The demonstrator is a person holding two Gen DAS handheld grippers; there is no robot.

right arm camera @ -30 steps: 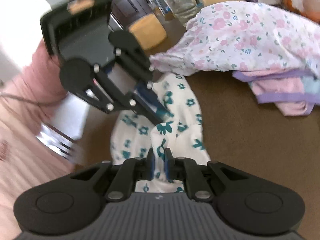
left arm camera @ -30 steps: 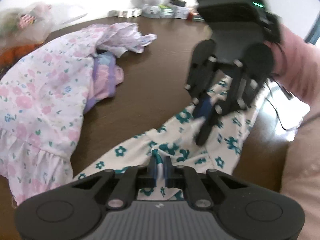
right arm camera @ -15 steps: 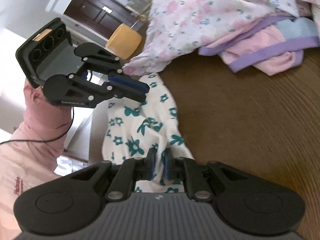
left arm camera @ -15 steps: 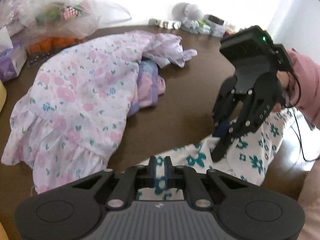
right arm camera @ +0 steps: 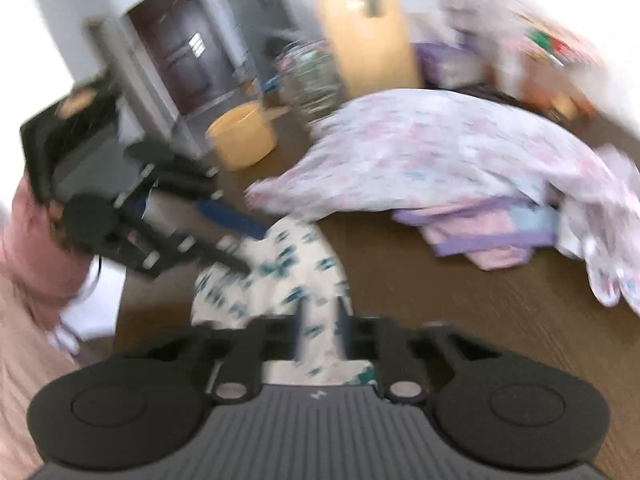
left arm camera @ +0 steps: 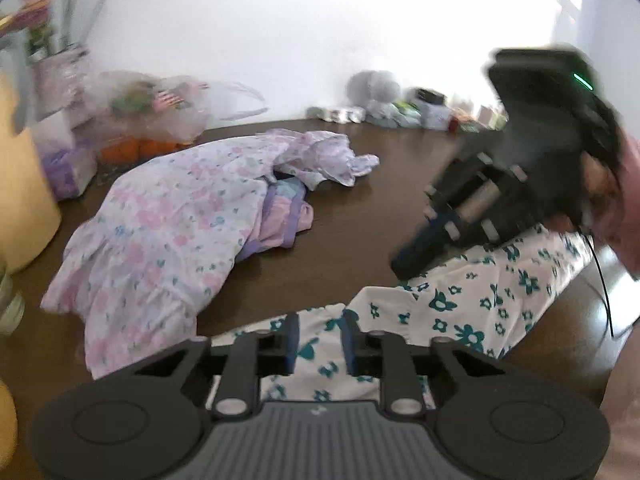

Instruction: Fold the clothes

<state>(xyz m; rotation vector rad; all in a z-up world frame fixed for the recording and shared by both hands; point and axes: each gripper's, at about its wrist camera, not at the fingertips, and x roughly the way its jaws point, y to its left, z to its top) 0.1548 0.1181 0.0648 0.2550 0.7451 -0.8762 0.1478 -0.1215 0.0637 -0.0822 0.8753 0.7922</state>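
Scanning left to right, label by label:

Far left: yellow container [left arm camera: 24,200] and a plastic bag [left arm camera: 160,108] of oddments at the table edge; clutter, keep clear.

Pink floral dress [left arm camera: 160,232]: heaped on the table [left arm camera: 360,208], draped over a pink-and-purple garment [left arm camera: 284,220]. Not in play now.

Teal-flowered garment [left arm camera: 480,300]: white with teal flowers, lying on the near part of the table, running from your left hand-held gripper [left arm camera: 318,342] towards the right one. That's the piece you're folding.

Left hand-held gripper: fingers spread, cloth visible in the gap, not pinched as far as I can see.

Right hand-held gripper [right arm camera: 318,336]: fingers also apart, cloth lying between them. View is blurred, but no pinch is visible.

Handling: looks thin, light and limp. Expect sag and bunching, no stiffness to hold a crease. Judging by that, take it at a hem or corner, one end per gripper, and keep it taut between them. Pinching mid-panel will likely just gather a wad.

Risk: light cloth can slide out of a shallow bite or drag along on a lift.

Surface: dark brown wood, smooth, so cloth should slide easily. Bare patch between the two garments is your folding space.

Room: white wall behind, small items [left arm camera: 400,112] lined along the far edge; right wrist view shows a dark door [right arm camera: 180,56] and another yellow tub [right arm camera: 244,136].
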